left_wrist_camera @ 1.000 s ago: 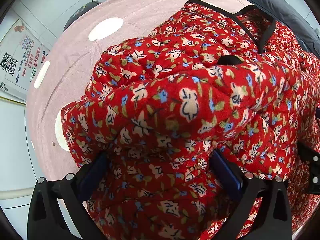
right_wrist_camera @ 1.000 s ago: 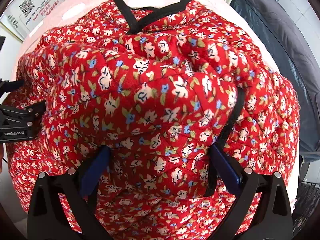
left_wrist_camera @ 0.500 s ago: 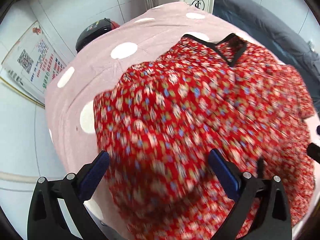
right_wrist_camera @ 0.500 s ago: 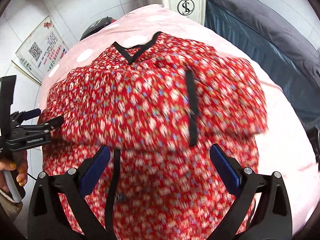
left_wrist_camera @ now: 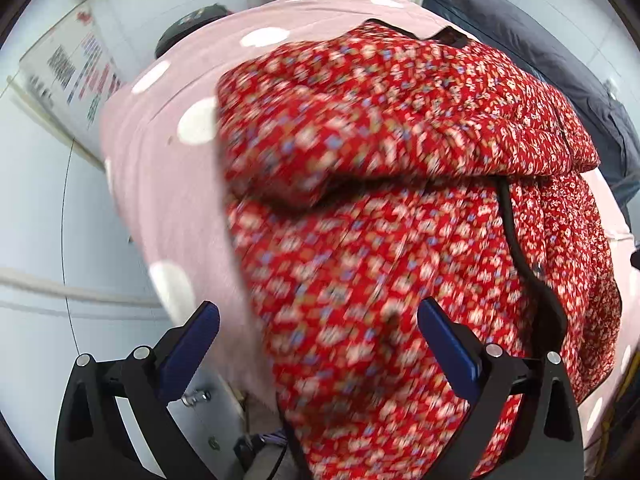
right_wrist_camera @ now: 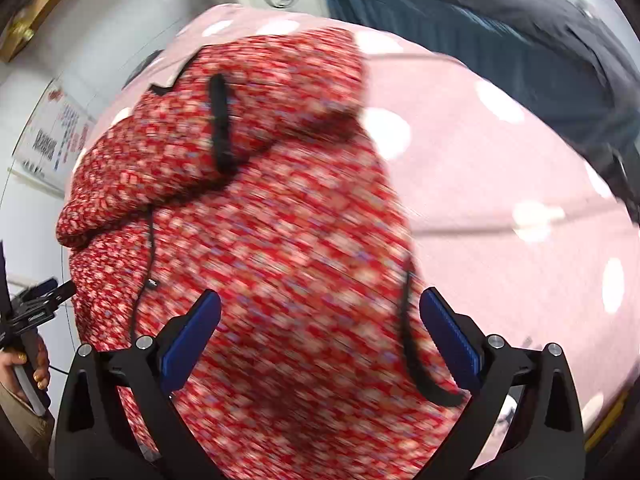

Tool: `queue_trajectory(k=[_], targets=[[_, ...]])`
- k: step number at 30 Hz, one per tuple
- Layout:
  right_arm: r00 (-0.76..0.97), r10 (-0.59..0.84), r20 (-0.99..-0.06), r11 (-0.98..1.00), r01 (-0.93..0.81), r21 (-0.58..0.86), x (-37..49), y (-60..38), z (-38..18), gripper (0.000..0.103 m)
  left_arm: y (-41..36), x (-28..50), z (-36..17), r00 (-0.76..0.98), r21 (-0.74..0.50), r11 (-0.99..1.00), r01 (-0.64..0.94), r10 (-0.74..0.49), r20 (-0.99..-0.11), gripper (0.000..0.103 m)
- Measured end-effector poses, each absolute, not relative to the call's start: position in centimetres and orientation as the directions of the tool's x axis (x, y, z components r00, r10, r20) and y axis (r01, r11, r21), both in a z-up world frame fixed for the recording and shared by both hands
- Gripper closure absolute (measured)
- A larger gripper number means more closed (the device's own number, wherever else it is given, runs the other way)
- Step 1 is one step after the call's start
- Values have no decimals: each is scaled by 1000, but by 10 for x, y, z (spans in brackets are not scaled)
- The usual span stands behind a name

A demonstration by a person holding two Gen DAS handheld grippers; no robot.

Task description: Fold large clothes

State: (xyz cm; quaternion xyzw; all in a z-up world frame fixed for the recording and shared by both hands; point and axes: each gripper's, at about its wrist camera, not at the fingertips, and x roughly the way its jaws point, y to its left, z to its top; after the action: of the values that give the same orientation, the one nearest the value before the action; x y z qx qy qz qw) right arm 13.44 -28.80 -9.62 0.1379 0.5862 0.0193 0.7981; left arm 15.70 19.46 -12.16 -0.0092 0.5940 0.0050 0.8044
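Both the left gripper [left_wrist_camera: 318, 336] and right gripper [right_wrist_camera: 320, 320] gape apart, holding nothing; the jacket [left_wrist_camera: 400, 200] overhangs the bedspread's [left_wrist_camera: 180, 184] near edge and could slide off.

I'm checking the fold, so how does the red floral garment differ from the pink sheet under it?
The red floral garment is busy with small flowers and black trim; the pink sheet is plain with big white dots. The garment is bunched and folded over itself; the sheet lies spread flat. Both are cloth.
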Motion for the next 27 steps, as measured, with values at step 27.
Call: queue_trajectory(k=[27], targets=[[184,377,-908,914,86,397,44,-374,-151,5,213,-33,-178,216,-209,974,-90,-185,-959,6]])
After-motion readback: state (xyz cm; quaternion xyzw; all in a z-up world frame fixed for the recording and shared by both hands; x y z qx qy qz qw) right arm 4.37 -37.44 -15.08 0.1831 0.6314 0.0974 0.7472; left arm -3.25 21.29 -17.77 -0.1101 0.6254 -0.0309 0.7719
